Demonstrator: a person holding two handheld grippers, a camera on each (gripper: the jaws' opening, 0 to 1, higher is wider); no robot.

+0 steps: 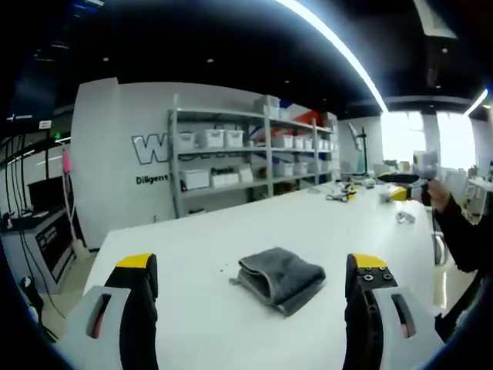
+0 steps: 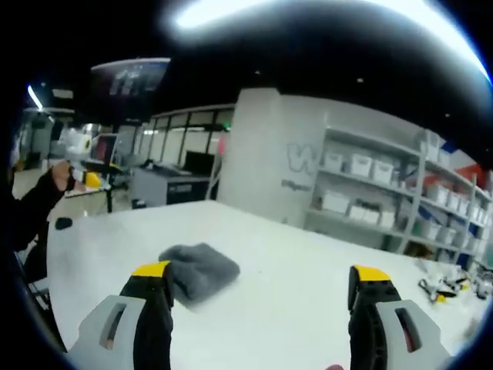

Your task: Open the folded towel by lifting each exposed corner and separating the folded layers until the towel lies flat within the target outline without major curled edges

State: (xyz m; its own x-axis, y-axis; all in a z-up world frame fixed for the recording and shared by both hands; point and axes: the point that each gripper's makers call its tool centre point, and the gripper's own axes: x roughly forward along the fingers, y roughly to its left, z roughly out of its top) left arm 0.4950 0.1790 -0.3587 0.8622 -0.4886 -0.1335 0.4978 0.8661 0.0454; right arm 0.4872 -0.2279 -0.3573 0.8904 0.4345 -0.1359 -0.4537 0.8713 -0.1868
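Observation:
A folded grey towel (image 1: 281, 279) lies on the white table (image 1: 223, 231), its thick folded edge facing me. In the left gripper view it sits just beyond and between the jaws of my left gripper (image 1: 253, 264), which stands open and apart from it. In the right gripper view the towel (image 2: 199, 270) lies just behind the left jaw of my open right gripper (image 2: 260, 271), above the table (image 2: 300, 254). A dark-sleeved hand holds the right gripper (image 1: 407, 190) far right. The left gripper (image 2: 92, 179) appears small at far left.
Metal shelves with white bins (image 1: 246, 154) (image 2: 362, 181) stand beyond the table. Small tools lie at the table's far end (image 1: 343, 193) (image 2: 439, 289). A small clear object (image 1: 404, 218) and a dark one (image 2: 63, 223) rest near table edges. A dark sleeve (image 1: 462, 231) reaches in.

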